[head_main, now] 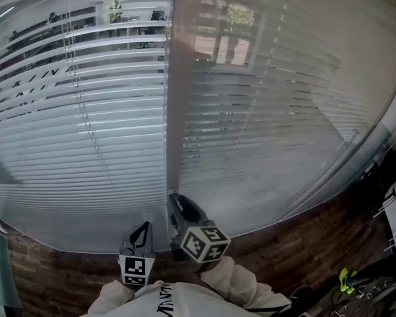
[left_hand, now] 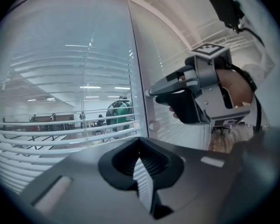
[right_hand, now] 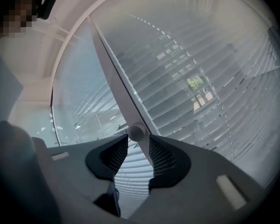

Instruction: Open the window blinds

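The wall of white horizontal-slat window blinds [head_main: 86, 131] is closing off the way ahead, and the grey upright frame post [head_main: 175, 111] is dividing it. The small round white knob [right_hand: 136, 133] is jutting from that post between the right gripper's [right_hand: 137, 140] parted jaws. Open air is lying ahead of the left gripper [left_hand: 140, 153], short of the slats.

Left claw [left_hand: 140, 148] shut, right claw [left_hand: 150, 93] near blinds [left_hand: 60, 136].

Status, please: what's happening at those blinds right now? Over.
Left gripper jaws shut, empty. Right gripper jaws apart, white knob between their tips. Blinds down, slats partly open. Nothing in the way.
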`<state>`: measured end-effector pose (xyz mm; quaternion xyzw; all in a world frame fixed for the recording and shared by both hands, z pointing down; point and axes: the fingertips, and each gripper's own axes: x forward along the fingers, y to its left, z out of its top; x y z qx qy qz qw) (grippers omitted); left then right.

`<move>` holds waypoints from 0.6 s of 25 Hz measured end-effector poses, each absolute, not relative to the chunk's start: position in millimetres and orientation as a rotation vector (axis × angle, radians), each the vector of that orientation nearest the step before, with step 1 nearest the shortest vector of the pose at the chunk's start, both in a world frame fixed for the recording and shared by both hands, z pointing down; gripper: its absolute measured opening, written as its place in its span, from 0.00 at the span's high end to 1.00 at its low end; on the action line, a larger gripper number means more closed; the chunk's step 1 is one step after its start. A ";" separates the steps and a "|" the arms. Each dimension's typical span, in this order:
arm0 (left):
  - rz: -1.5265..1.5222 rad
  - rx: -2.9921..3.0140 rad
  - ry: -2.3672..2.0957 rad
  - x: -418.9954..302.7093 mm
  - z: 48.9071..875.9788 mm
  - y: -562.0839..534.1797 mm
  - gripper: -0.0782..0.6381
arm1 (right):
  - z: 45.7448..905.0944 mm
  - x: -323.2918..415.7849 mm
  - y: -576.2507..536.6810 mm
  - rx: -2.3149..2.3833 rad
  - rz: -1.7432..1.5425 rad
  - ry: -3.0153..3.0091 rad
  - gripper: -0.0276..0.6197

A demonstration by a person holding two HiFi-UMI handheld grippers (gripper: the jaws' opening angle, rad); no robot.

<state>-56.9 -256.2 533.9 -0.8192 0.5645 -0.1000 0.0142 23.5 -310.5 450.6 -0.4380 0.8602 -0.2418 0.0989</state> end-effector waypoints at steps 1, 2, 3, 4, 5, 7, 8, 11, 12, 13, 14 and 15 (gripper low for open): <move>-0.322 -2.547 1.763 -56.1 535.2 -254.2 0.89 | 453.1 27.4 -307.7 -1.293 -0.713 2.542 0.74; -0.334 -2.546 1.766 -55.4 537.2 -251.4 0.89 | 456.5 31.5 -304.1 -1.291 -0.714 2.538 0.75; -0.348 -2.545 1.768 -54.3 539.7 -247.7 0.89 | 460.9 35.7 -299.6 -1.288 -0.722 2.533 0.78; -0.363 -2.546 1.769 -52.5 542.3 -243.1 0.89 | 466.0 40.0 -294.3 -1.283 -0.738 2.527 0.83; -0.378 -2.547 1.770 -50.3 544.7 -237.9 0.89 | 471.5 44.2 -288.8 -1.276 -0.759 2.521 0.87; -0.411 -2.547 1.772 -45.8 548.8 -227.3 0.89 | 483.3 50.6 -278.2 -1.263 -0.801 2.512 0.94; -0.431 -2.546 1.772 -44.0 550.5 -222.4 0.89 | 489.0 52.6 -273.5 -1.257 -0.821 2.508 0.95; -0.478 -2.547 1.752 -36.4 552.4 -212.3 0.89 | 504.6 60.6 -263.2 -1.249 -0.884 2.483 0.95; -0.484 -2.547 1.742 -33.3 551.9 -210.6 0.89 | 509.8 64.7 -260.5 -1.255 -0.905 2.471 0.95; -0.487 -2.546 1.733 -30.7 551.5 -209.1 0.89 | 515.4 69.2 -257.0 -1.262 -0.924 2.458 0.95; -0.487 -2.544 1.726 -28.6 551.7 -207.4 0.89 | 521.6 73.7 -252.6 -1.271 -0.941 2.445 0.95; -0.485 -2.542 1.720 -26.5 553.1 -205.2 0.89 | 528.8 78.3 -247.4 -1.280 -0.953 2.435 0.95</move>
